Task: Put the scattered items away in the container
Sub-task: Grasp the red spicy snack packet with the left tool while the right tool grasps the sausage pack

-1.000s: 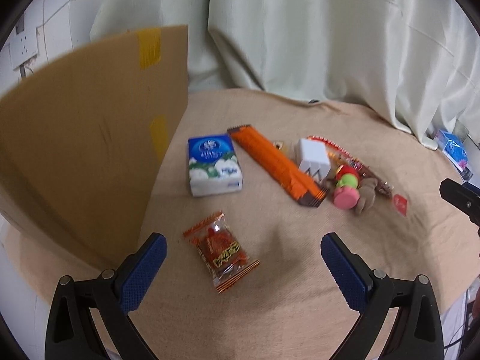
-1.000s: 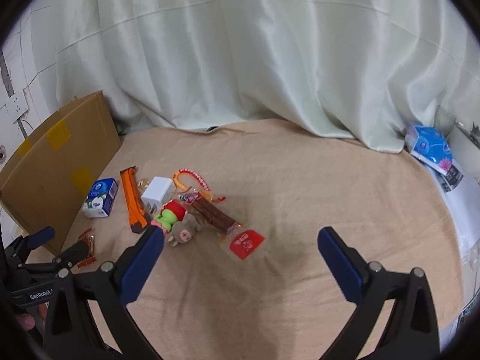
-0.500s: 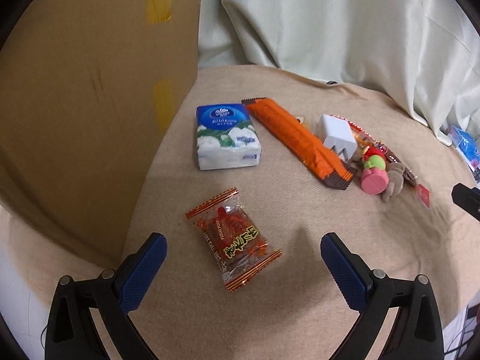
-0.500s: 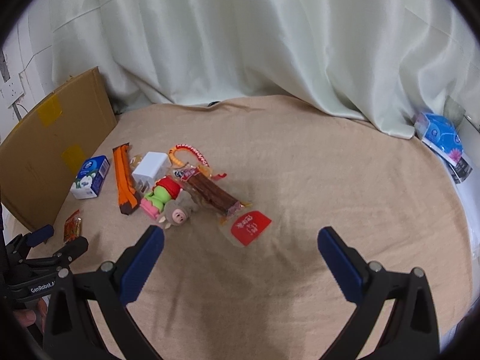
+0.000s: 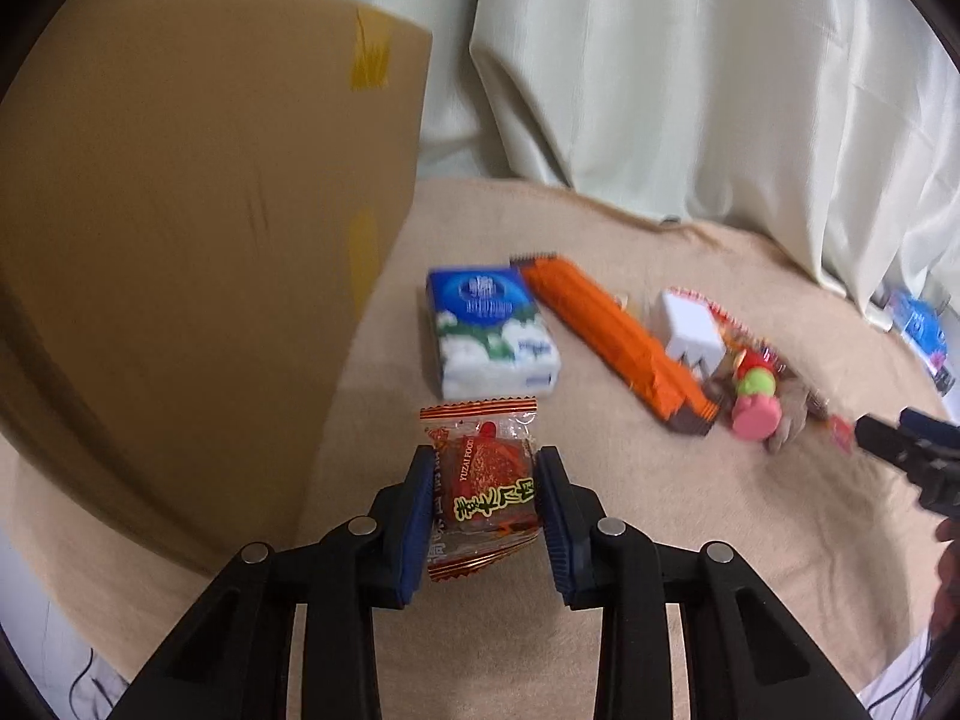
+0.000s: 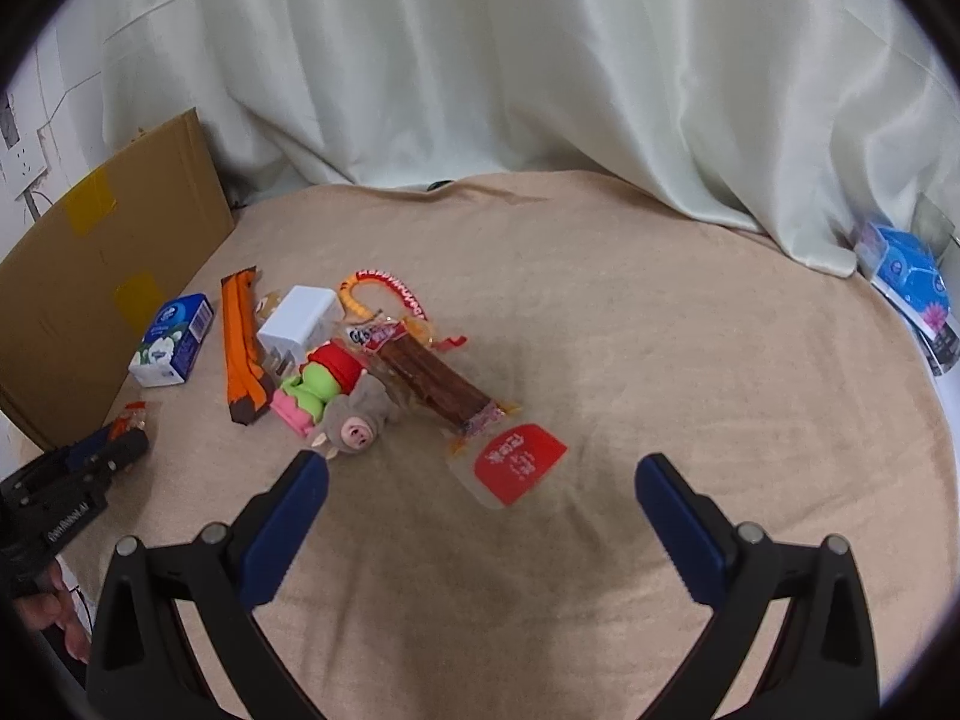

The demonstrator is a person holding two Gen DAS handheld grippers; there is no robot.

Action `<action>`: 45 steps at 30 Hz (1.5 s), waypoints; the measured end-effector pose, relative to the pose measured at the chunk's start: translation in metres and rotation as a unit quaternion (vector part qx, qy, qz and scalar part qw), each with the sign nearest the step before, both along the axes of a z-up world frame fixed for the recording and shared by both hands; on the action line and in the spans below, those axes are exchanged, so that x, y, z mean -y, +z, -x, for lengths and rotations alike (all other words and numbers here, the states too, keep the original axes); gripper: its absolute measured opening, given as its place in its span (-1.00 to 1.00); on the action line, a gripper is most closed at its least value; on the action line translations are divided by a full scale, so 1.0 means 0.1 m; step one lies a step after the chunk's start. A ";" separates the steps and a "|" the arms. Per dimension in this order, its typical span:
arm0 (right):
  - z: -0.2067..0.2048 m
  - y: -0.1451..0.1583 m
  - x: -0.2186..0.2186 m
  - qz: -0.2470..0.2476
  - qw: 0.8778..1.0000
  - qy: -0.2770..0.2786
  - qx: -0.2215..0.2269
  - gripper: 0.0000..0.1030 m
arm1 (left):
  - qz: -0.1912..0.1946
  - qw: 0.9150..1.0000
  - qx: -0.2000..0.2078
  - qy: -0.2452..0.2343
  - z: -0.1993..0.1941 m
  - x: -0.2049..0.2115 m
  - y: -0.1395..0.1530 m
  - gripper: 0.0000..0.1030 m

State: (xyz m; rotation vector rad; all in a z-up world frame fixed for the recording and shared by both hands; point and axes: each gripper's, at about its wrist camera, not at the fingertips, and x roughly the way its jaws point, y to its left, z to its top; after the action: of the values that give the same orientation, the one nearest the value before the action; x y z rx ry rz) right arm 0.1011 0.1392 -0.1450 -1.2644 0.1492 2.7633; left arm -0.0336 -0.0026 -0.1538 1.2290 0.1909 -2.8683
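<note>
My left gripper [image 5: 486,468] is shut on a red and orange snack packet [image 5: 483,480], right beside the cardboard box [image 5: 180,252]. Ahead of it lie a blue tissue pack [image 5: 489,330], a long orange wrapper [image 5: 618,339], a white charger [image 5: 690,333] and a plush toy [image 5: 759,405]. My right gripper [image 6: 480,480] is open and empty, above the beige cloth near a red-labelled clear packet [image 6: 516,462]. In the right wrist view the plush pig [image 6: 354,420], a brown snack bar [image 6: 432,378] and the left gripper [image 6: 114,447] also show.
The cardboard box [image 6: 102,264] stands at the table's left edge. A pale curtain [image 6: 480,90] hangs behind the table. A blue patterned pack [image 6: 912,276] lies at the far right edge. Beige cloth [image 6: 690,360] covers the table.
My left gripper moved forward and down and closed on the snack packet. My right gripper moved closer to the pile and stayed open.
</note>
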 end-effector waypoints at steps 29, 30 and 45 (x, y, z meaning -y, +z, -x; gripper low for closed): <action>0.59 -0.29 0.04 -0.050 0.993 0.092 0.052 -0.49 | -0.013 0.999 -0.012 -0.043 0.09 -0.14 0.25 -0.34; 0.60 -0.28 0.03 -0.059 0.993 0.086 0.054 -0.76 | -0.013 0.999 -0.014 -0.043 0.09 -0.14 0.26 -0.34; 0.33 0.02 -0.14 0.027 0.997 0.074 0.019 -0.78 | -0.009 0.998 -0.025 -0.056 0.02 -0.20 0.40 -0.34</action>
State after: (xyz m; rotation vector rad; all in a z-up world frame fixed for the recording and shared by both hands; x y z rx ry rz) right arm 0.0681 0.1534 -0.1429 -1.3954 0.1318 2.8737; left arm -0.0359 0.0170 -0.1135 1.2086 0.1528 -3.0015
